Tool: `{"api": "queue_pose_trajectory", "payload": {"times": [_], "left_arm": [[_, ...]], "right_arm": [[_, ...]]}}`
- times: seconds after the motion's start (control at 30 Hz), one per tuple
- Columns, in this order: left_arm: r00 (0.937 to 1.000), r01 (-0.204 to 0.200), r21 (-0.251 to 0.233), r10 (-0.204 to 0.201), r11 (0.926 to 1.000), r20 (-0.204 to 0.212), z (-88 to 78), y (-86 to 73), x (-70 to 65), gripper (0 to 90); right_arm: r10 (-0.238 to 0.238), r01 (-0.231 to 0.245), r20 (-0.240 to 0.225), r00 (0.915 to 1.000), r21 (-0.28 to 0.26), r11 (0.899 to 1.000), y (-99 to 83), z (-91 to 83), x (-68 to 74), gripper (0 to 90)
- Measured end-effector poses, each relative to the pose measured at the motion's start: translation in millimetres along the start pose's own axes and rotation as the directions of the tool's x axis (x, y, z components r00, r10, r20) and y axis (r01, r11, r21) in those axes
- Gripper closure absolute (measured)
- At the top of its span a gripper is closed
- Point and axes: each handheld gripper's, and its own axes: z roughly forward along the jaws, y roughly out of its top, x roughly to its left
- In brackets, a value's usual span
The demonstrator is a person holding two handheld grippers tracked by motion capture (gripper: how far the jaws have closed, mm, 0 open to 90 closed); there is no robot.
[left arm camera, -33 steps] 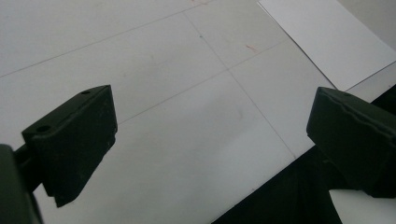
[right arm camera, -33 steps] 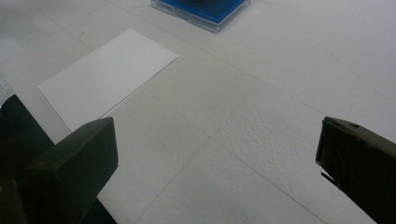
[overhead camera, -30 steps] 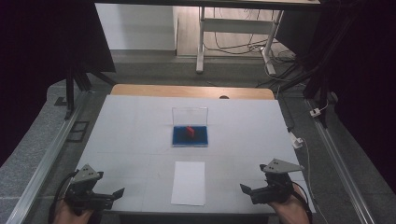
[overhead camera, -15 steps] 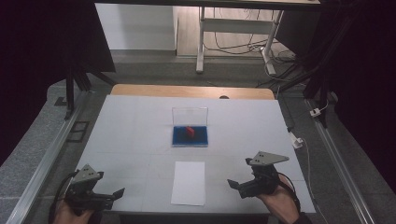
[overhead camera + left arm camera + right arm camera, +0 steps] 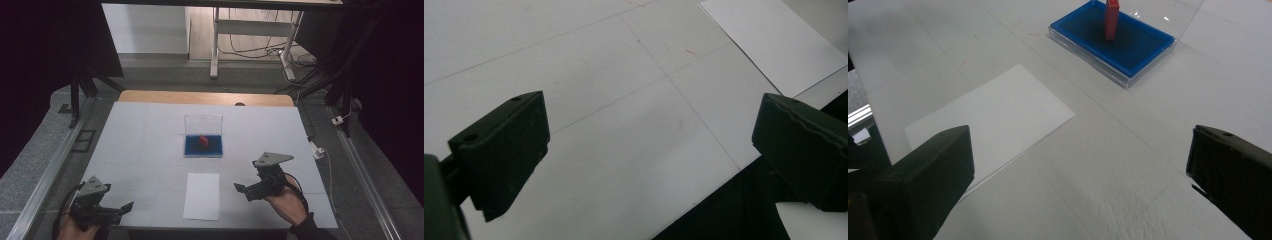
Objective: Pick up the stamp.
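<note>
The right gripper (image 5: 248, 191) is hovering over the white table (image 5: 150, 135) with its jaws standing wide apart and gripping nothing; the right hand (image 5: 287, 202) is holding it from the 5 o'clock side. In the right gripper view, the white paper sheet (image 5: 988, 117) is lying at about 10 o'clock from the jaws, just beside them, flat on the table. Farther out at 12 o'clock, the clear case with the blue tray (image 5: 1113, 45) is sitting on the table, and a red piece (image 5: 1111, 19) is standing upright inside it.

The left gripper (image 5: 117, 208) is resting near the table's front edge, well apart from the right one, its jaws also spread wide and empty. In the left gripper view, the sheet's corner is showing at 1 o'clock.

In the high view, the sheet is lying between the two grippers, and the case is sitting at 12 o'clock from it, near the table's centre.
</note>
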Motion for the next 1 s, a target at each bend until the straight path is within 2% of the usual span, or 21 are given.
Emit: {"api": "queue_pose_trajectory", "payload": {"times": [0.23, 0.57, 0.83, 1.0], "left_arm": [[1.0000, -0.005, 0.000, 0.005, 1.0000, 0.001, 0.2, 0.2, -0.2, 2.7], [1.0000, -0.006, -0.001, 0.006, 1.0000, 0.003, 0.6, 0.5, -0.3, 2.6], [1.0000, -0.006, -0.001, 0.006, 1.0000, 0.005, 0.7, 0.6, -0.2, 2.6], [1.0000, -0.007, -0.002, 0.007, 1.0000, 0.005, 0.6, 0.5, -0.2, 2.6]], "right_arm": [[-0.012, 0.012, 0.004, 0.9999, 0.020, 1.000, 8.7, 22.5, -6.7, 0.0], [-0.005, 0.005, 0.014, 0.9999, 0.002, 1.000, 23.3, 46.0, -15.8, 0.0], [0.002, -0.002, -0.021, 0.9998, 0.023, 1.000, 35.7, 70.2, -18.4, 0.0], [-0.010, 0.010, -0.014, 0.9999, 0.019, 1.000, 43.2, 84.5, -20.3, 0.0]]}}
